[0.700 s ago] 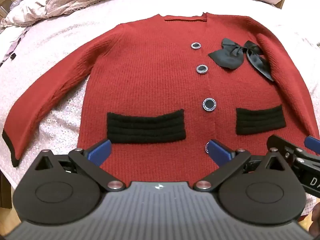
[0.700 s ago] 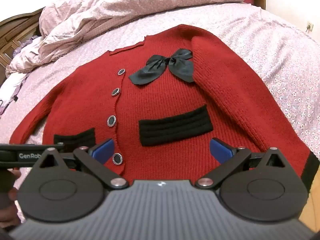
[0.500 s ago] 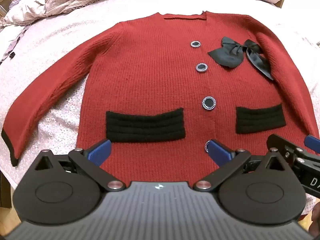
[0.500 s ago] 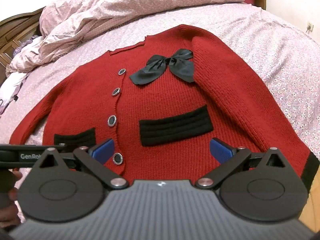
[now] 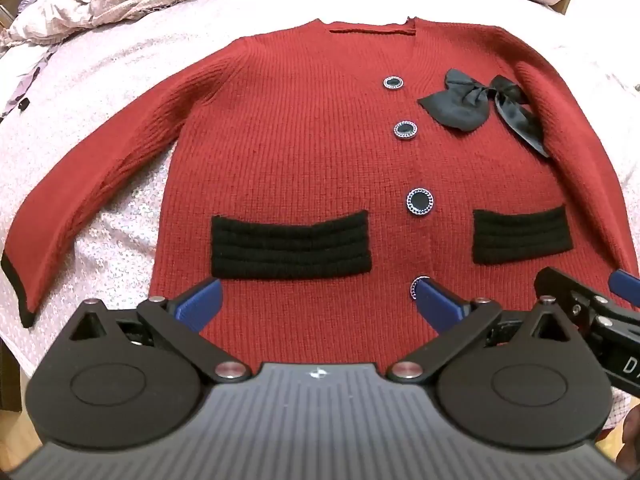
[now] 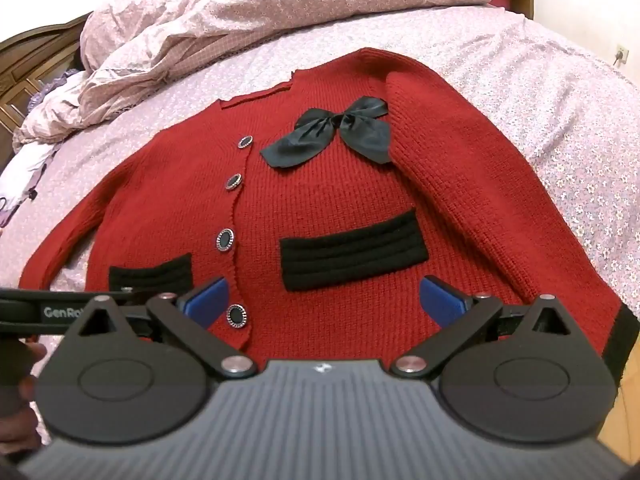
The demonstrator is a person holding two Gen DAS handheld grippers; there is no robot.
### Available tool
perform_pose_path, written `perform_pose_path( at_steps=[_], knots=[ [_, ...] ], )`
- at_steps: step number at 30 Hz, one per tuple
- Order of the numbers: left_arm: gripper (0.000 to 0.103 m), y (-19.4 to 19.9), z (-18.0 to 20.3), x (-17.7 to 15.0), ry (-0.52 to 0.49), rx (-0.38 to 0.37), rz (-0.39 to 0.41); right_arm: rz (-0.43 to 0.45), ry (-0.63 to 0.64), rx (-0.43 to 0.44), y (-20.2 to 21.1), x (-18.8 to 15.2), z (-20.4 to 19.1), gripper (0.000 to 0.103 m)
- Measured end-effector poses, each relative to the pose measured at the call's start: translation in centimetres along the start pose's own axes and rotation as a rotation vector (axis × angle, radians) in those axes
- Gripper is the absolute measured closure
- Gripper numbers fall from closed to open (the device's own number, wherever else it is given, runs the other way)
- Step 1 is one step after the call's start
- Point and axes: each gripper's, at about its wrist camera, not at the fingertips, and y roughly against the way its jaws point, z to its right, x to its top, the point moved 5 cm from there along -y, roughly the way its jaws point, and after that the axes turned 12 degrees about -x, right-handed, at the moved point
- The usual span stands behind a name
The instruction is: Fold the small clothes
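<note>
A bedroom in a home: a bed [image 6: 540, 92] with a pink flowered sheet, a rumpled quilt [image 6: 280, 12] heaped at its far end, and a dark wooden headboard [image 6: 28, 60] beside it

Red cardigan [image 5: 304, 160] marginally lower in left-wrist view

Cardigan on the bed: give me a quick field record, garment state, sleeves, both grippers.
garment: red cardigan, spread flat, front up, unfolded
surface: bed with floral sheet
closure: buttoned, four dark buttons down the front
trim: black bow at chest, two black pocket bands
sleeves: one angled out from the body, other lying along the body's side
left gripper: open, over the hem, holding nothing
right gripper: open, over the hem, holding nothing
</note>
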Motion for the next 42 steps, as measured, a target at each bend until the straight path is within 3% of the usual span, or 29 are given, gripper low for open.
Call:
perform_pose_path(
  at_steps=[25,42],
  knots=[
    [0.000,-0.2,-0.3,-0.2,0.014,-0.003,-0.014,0.000,-0.020,0.006,0.1,0.0,0.3,0.000],
    [0.000,-0.7,0.1,0.1,0.011,-0.008,-0.041,-0.019,-0.163,-0.023,0.1,0.3,5.3,0.000]
  ],
)
